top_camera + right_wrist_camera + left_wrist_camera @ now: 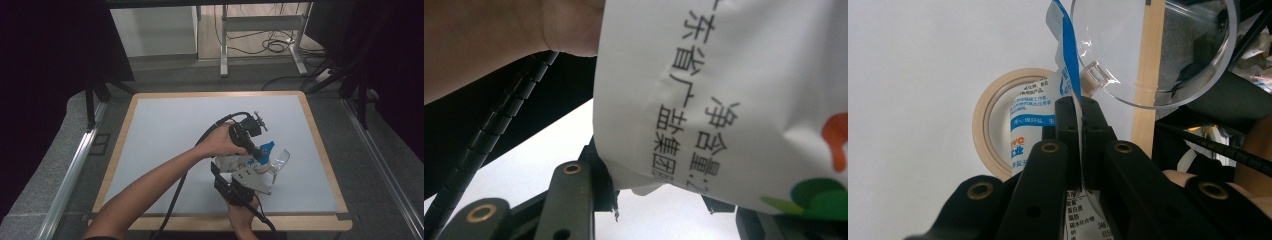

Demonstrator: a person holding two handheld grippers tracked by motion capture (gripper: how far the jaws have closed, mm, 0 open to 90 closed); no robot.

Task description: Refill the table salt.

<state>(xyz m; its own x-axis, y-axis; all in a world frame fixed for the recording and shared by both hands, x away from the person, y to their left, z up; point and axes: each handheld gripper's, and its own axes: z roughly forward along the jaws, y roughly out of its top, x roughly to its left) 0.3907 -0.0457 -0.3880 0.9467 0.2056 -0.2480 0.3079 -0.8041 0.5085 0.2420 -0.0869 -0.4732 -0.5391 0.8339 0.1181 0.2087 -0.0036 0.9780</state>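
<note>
The pale grey desk [165, 145] with its light wooden edge carries the work towards its near right side, and both of the person's forearms come in from the bottom of the high view. Above that part of the desk hangs a white plastic bag printed with blue bands and black Chinese text [235, 162], held up between the two grippers and clear of the surface. The left gripper [261, 155] reaches across from the left; in the left gripper view its jaws are pressed together on the bag's thin top edge [1080, 125], with the blue-and-white film running up between them. The right gripper [250, 172], with its grey three-cornered plate on top, sits just below the bag; in the right gripper view its jaws stand partly apart with the bag's lower corner [724, 115] between them, gripping it. Just beside the bag's top, a clear round plastic funnel [280, 159] is tilted. A cream-coloured roll of tape [993, 125] lies flat on the desk beneath the bag.
</note>
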